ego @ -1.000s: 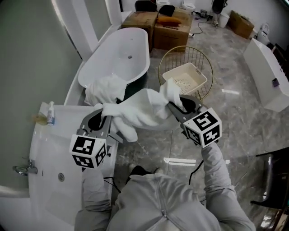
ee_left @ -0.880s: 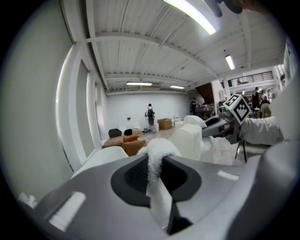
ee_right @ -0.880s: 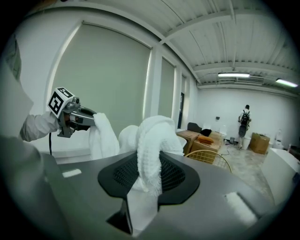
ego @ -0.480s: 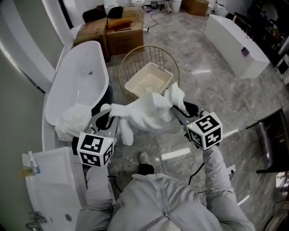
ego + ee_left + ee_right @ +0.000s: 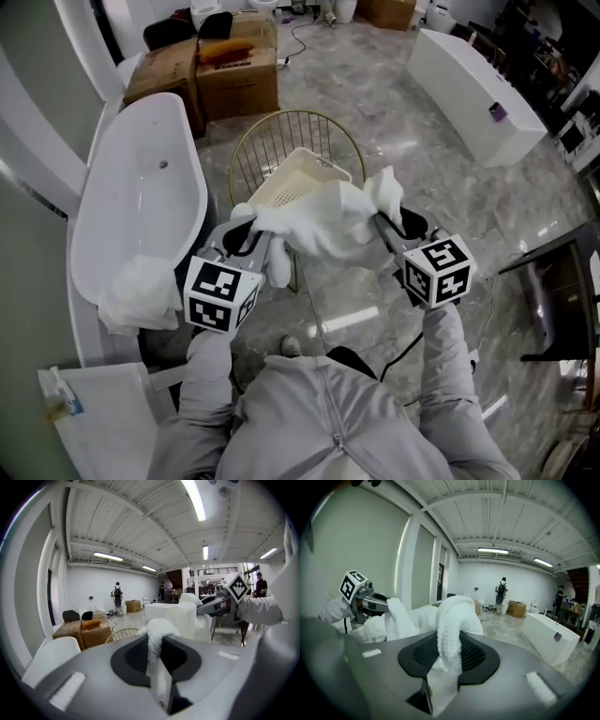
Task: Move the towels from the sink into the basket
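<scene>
A white towel hangs stretched between my two grippers, in the air just in front of the gold wire basket. My left gripper is shut on the towel's left end. My right gripper is shut on its right end. Inside the basket sits a cream perforated plastic tray, partly hidden behind the towel. Another white towel lies draped over the near end of the white bathtub. A corner of the white sink shows at the lower left.
Two cardboard boxes stand beyond the bathtub. A long white unit lies on the marble floor at the upper right. A black table edge is at the right. A small bottle stands on the sink counter.
Both grippers have swung with the towel from the sink and bathtub side toward the basket. The sink has slid to the lower left corner of the head view.
</scene>
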Action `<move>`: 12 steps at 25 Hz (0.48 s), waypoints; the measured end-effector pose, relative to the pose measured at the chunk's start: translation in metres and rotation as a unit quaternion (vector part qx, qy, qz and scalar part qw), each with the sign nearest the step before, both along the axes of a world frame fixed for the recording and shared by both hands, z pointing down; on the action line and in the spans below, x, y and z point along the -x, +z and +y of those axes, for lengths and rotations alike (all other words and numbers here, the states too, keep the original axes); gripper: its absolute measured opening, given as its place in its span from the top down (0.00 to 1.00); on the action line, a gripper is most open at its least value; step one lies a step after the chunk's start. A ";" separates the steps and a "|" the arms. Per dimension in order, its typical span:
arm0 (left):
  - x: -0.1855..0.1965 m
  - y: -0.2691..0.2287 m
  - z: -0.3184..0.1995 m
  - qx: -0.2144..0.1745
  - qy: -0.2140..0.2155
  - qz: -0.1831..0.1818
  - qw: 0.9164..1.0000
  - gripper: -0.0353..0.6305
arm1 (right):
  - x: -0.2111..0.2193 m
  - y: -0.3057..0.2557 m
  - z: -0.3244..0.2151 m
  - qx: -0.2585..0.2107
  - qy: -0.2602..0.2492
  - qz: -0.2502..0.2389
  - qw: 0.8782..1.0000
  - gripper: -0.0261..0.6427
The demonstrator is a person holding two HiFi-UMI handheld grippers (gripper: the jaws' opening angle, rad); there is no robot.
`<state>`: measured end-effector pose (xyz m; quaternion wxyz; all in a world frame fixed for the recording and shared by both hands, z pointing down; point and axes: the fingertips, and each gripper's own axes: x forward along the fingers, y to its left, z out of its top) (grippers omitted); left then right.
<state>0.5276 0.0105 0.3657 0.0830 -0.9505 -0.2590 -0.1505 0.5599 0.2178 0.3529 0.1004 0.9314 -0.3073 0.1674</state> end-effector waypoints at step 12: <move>-0.109 0.033 -0.012 0.021 -0.070 -0.025 0.997 0.80 | -0.131 0.019 -0.035 0.006 -0.047 -0.012 0.999 0.80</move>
